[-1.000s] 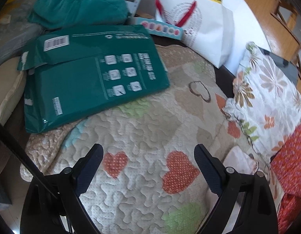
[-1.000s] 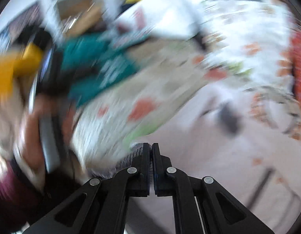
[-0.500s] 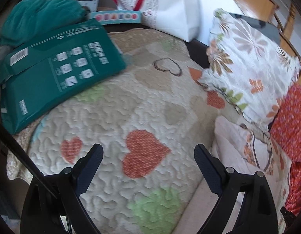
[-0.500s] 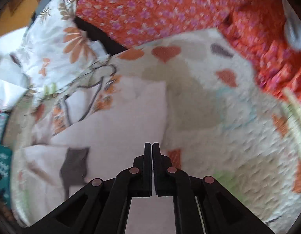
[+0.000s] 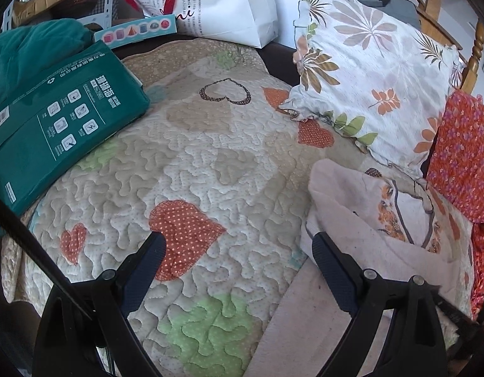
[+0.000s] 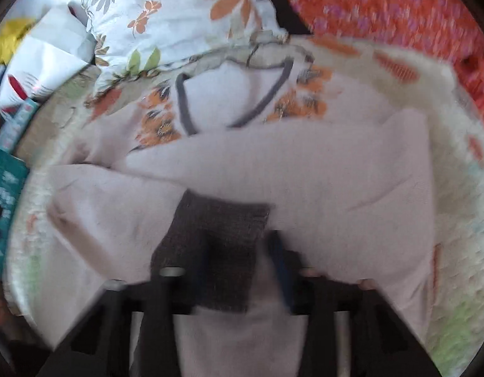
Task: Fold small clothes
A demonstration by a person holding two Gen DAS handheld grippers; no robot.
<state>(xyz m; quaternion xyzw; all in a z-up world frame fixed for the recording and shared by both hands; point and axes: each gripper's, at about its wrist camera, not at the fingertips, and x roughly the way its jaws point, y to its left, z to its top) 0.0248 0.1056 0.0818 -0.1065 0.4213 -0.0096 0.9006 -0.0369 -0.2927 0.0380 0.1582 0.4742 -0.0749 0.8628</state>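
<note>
A pale pink small garment (image 6: pixel 304 169) with a grey neckline, orange flower print and a dark grey cuff (image 6: pixel 217 238) lies spread on the heart-patterned quilt (image 5: pixel 210 163). In the left wrist view the garment (image 5: pixel 367 220) lies at the right, its edge by my right fingertip. My left gripper (image 5: pixel 239 248) is open and empty, low over the quilt. My right gripper (image 6: pixel 239 251) is open, blurred by motion, its fingers on either side of the dark cuff just above the garment.
A green package (image 5: pixel 53 119) lies on the quilt's left side. A flowered pillow (image 5: pixel 373 75) and a red flowered cloth (image 5: pixel 461 157) lie at the right. A white paper bag (image 5: pixel 223 3) and a teal cloth (image 5: pixel 31 50) sit at the back.
My left gripper moved right, bringing the pink garment into view. My right gripper swung over the garment and opened from shut.
</note>
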